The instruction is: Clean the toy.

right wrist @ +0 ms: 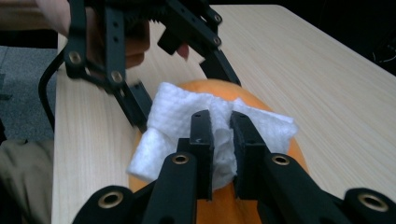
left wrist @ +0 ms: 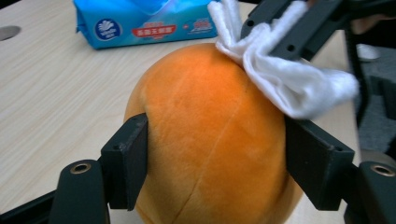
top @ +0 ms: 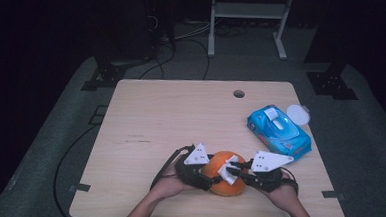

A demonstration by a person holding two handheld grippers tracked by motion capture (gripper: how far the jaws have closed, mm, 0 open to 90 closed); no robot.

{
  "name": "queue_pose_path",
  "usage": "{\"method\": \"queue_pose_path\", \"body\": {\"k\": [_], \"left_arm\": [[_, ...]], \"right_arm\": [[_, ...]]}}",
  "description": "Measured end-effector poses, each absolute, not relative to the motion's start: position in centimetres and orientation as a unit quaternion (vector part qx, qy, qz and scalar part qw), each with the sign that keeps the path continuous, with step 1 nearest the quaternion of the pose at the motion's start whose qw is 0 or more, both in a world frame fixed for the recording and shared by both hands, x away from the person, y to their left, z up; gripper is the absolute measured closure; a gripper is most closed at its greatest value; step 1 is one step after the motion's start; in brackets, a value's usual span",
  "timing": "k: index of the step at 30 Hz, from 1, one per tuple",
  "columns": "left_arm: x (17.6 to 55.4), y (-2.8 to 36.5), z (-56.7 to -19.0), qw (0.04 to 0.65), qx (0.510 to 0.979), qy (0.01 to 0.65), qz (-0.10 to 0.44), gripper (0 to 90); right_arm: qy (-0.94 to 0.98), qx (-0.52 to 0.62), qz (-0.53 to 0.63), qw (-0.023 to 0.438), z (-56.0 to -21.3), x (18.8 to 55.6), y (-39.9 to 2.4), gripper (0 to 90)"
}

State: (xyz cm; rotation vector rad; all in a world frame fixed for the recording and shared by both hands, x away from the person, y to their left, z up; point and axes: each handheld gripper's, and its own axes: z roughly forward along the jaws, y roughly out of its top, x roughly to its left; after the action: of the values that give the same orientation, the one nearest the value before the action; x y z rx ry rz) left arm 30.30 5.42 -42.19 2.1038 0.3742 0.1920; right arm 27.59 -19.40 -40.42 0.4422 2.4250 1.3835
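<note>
Wipes pack [top: 279,129], seemingly lid-open; left gripper [left wrist: 215,163] clamps orange plush [left wrist: 210,140], right gripper [right wrist: 222,135] pinches white wipe [right wrist: 177,121].

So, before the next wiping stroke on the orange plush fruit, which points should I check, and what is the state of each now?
1. Left gripper clamps the orange plush fruit on both sides: ok.
2. Right gripper pinches the white wipe: ok.
3. Wipe touches the top of the fruit: ok.
4. Fruit rests on the table: ok.
5. Blue wipes pack lies apart from the fruit, out of the way: ok.
6. Wipe damp enough: cannot tell.
</note>
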Motion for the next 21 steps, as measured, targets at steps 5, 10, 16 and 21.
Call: {"method": "queue_pose_path", "body": {"k": [5, 10, 16, 21], "left_arm": [[31.7, 6.3, -42.7, 0.495, 0.846, 0.191, 0.050, 11.1], [31.8, 6.1, -43.5, 0.504, 0.839, 0.201, 0.032, 23.5], [30.0, 4.6, -41.8, 0.483, 0.858, 0.154, 0.077, 29.6], [30.7, 5.2, -42.3, 0.502, 0.847, 0.168, 0.052, 18.2]], "right_arm": [[0.846, 0.178, 0.476, 0.158, -41.4, 27.8, -20.9, 79.8], [0.846, 0.178, 0.476, 0.164, -41.2, 27.9, -20.7, 79.8], [0.839, 0.147, 0.496, 0.170, -39.5, 27.5, -18.7, 79.8], [0.847, 0.153, 0.482, 0.164, -40.2, 27.3, -19.8, 79.9]]}}
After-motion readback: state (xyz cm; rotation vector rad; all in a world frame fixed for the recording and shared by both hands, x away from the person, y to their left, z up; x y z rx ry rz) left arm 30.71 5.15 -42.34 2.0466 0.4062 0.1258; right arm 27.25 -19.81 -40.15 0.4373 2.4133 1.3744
